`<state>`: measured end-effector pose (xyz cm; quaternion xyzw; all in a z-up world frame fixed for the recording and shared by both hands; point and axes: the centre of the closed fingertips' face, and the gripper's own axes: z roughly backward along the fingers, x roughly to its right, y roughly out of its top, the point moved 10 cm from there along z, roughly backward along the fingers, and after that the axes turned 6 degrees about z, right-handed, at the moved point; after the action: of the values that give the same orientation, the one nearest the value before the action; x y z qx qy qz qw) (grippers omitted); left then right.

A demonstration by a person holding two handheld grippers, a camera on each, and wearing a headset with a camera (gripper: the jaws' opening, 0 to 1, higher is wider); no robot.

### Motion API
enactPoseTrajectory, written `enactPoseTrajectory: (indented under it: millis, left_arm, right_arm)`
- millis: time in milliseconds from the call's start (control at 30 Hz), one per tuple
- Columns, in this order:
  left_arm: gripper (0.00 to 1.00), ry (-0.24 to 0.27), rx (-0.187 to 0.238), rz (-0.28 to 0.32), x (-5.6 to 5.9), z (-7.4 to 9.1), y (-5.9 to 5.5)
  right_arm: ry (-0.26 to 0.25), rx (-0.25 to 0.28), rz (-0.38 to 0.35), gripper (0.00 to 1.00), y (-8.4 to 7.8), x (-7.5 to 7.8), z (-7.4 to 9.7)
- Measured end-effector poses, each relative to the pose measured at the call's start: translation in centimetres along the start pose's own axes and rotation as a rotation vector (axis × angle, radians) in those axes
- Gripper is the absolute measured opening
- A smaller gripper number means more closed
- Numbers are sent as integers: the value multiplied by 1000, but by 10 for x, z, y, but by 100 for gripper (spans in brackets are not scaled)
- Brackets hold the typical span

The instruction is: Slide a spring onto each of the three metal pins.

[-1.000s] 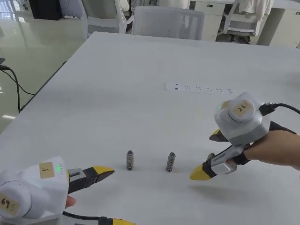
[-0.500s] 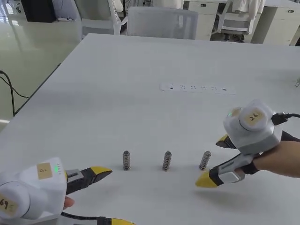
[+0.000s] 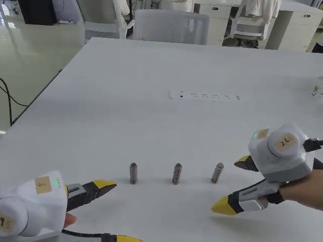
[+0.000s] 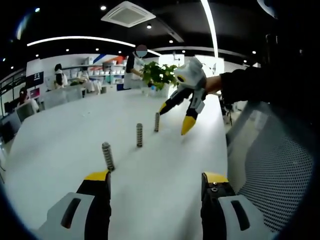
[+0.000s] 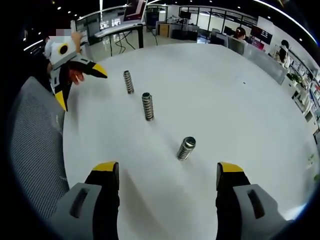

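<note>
The left spring point(image 3: 133, 173), middle spring point(image 3: 177, 173) and right spring point(image 3: 217, 173) stand upright in a row on the table point(image 3: 151, 101). I judge each already seated over its pin, so nothing is left. My left gripper point(image 3: 116, 212) and right gripper point(image 3: 231, 183) gape wide and empty, clear of the row.

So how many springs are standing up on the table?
3, in a row on the white table: the left spring, the middle spring and the right spring. None seems hidden.
</note>
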<state>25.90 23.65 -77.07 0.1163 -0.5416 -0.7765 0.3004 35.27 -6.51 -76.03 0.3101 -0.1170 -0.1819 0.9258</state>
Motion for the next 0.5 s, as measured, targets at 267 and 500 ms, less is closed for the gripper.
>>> enactPoseTrajectory:
  millis: [267, 500]
  left_arm:
    - [71, 6, 15, 25, -3, 1, -2]
    - [72, 16, 25, 38, -6, 1, -1]
  right_arm:
    - [3, 81, -25, 80, -6, -6, 7]
    - [2, 120, -22, 80, -11, -12, 12]
